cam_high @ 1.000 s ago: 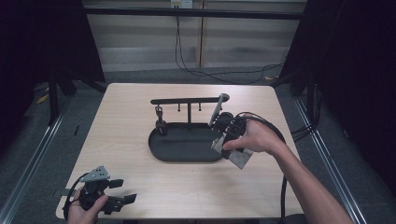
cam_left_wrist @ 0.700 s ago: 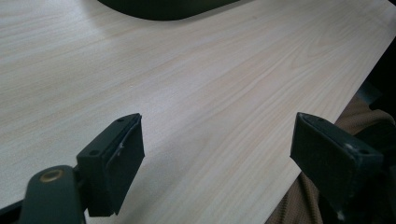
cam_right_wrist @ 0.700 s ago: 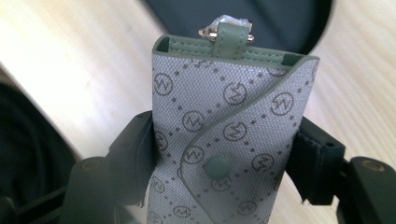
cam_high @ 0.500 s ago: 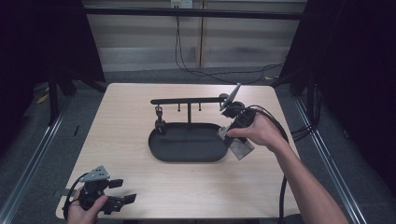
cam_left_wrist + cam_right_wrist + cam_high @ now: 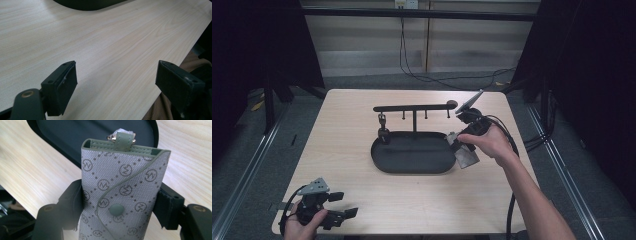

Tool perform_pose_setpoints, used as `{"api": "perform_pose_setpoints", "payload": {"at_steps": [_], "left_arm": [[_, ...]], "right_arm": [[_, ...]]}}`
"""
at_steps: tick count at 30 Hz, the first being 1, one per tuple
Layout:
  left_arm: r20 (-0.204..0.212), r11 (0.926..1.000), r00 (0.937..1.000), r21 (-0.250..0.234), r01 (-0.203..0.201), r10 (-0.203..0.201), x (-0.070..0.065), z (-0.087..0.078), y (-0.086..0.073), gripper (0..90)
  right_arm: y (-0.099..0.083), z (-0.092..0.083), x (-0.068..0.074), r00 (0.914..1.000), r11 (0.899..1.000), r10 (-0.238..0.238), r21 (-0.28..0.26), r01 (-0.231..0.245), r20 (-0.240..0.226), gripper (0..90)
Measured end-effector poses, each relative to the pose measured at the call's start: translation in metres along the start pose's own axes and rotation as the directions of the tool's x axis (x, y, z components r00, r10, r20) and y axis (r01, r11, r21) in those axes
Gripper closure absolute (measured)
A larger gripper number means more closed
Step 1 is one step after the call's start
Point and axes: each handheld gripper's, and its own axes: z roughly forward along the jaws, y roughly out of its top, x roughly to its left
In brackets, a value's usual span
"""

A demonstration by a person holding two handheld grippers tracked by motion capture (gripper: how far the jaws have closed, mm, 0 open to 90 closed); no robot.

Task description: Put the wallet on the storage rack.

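My right gripper (image 5: 120, 202) is shut on a grey patterned key pouch (image 5: 122, 187) with a green snap button and a green strap and metal ring at its top. In the high view the right gripper (image 5: 459, 145) holds that pouch (image 5: 467, 159) at the right end of the black oval tray (image 5: 412, 162), low over the tray's rim. A black hook rack (image 5: 414, 107) stands on the tray. My left gripper (image 5: 344, 204) rests at the table's near left corner, open, with only bare wood between its jaws (image 5: 117, 85).
A small dark thing (image 5: 383, 131) hangs from the rack's leftmost hook. The light wooden table (image 5: 337, 150) has its near edge right beside the left gripper. Cables run across the floor behind the table and along its right side.
The right hand has shifted a little to the right with the pouch and has turned, so its grey plate now sticks up by the rack's end. The left hand stayed put.
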Motion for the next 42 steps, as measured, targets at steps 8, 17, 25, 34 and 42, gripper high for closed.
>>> {"api": "perform_pose_setpoints", "payload": {"at_steps": [8, 17, 25, 34, 42], "left_arm": [[-0.001, 1.0, 1.0, 0.008, -0.004, 0.004, 0.0, 0.0, 0.0, 17.3], [-0.009, 0.9998, 0.9998, 0.004, 0.018, -0.018, 0.003, -0.001, -0.001, 17.4], [-0.008, 0.9999, 0.9999, 0.005, 0.013, -0.013, 0.003, -0.001, -0.001, 17.4], [-0.008, 0.9999, 0.9999, 0.01, 0.01, -0.01, 0.003, -0.001, -0.001, 17.4], [-0.008, 0.9999, 0.9999, 0.008, 0.011, -0.011, 0.003, -0.001, -0.001, 17.3]], "right_arm": [[-0.004, 0.01, -0.011, 0.9973, 0.996, 0.048, -0.068, -0.052, -0.054, 32.3], [-0.003, 0.028, -0.023, 0.9891, 0.985, 0.118, -0.117, -0.128, -0.088, 32.3], [0.003, 0.041, -0.03, 0.9773, 0.968, 0.171, -0.164, -0.191, -0.125, 32.3], [0.004, 0.061, -0.037, 0.9626, 0.952, 0.213, -0.188, -0.243, -0.168, 32.3], [0.011, 0.074, -0.034, 0.9528, 0.939, 0.233, -0.21, -0.272, -0.195, 32.2]]}}
